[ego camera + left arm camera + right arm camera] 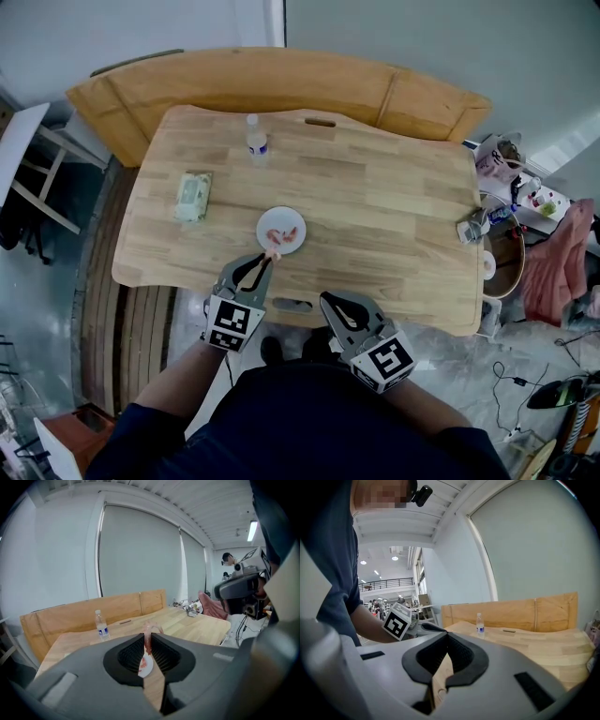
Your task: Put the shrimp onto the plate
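- Left gripper (pixel 148 640) is pinching a pink curled shrimp (pixel 151 629), held at the near rim of the round white plate (pixel 263 223).
- Plate sits just ahead of it on the light wooden counter (pixel 394 206), with more pink pieces (pixel 285 234) on it.
- Right gripper (pixel 446 639) is pressed together and empty, beside the left gripper at the counter's near edge.

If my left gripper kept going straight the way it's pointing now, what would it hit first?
Most likely the white plate: the left gripper, shut on a shrimp, points at its near rim, nothing between. Its height above the table is unclear, so it may pass over the rim.
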